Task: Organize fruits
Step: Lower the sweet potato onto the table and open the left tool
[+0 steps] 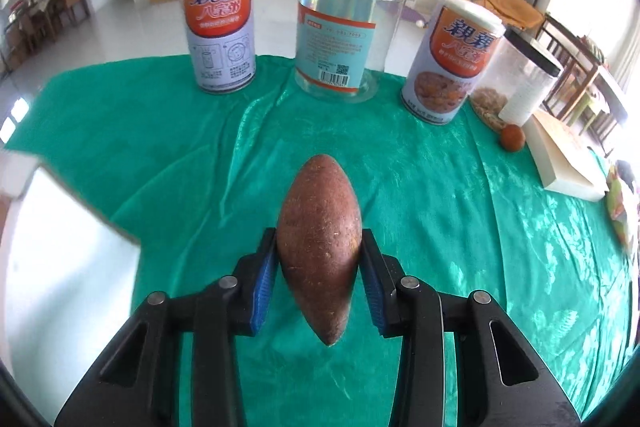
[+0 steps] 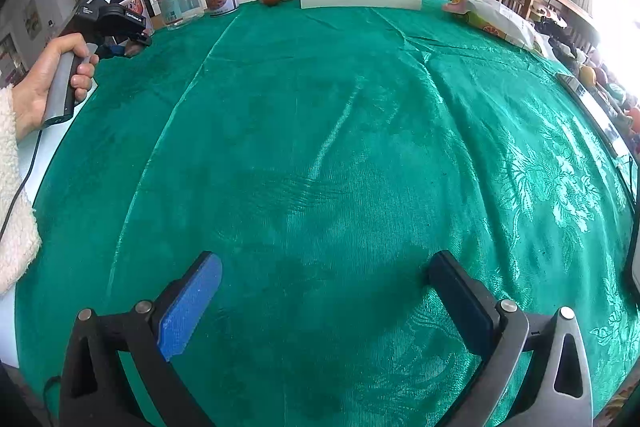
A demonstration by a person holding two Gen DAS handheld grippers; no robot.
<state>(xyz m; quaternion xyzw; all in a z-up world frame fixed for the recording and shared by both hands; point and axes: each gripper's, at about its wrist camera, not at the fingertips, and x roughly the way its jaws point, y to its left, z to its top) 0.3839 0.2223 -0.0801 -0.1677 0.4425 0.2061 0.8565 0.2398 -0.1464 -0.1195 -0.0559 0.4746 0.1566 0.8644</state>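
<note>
Gripping the sweet potato (image 1: 319, 247) between its blue pads, your left gripper (image 1: 319, 259) holds it above the green cloth (image 1: 160, 131). Your right gripper (image 2: 324, 291) hangs wide apart over bare cloth. Farther off stand two porridge cans (image 1: 222, 27), a clear jar (image 1: 348, 31) between them, and right of these a small orange fruit (image 1: 512, 137) beside a book (image 1: 568, 159).

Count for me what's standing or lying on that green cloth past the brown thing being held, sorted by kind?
Printed cans: 2
Clear jars: 2 (gold lid, black lid)
Small round orange-brown fruits: 1
Books: 1
Total: 6, not counting the sweet potato in the left tool.
</note>
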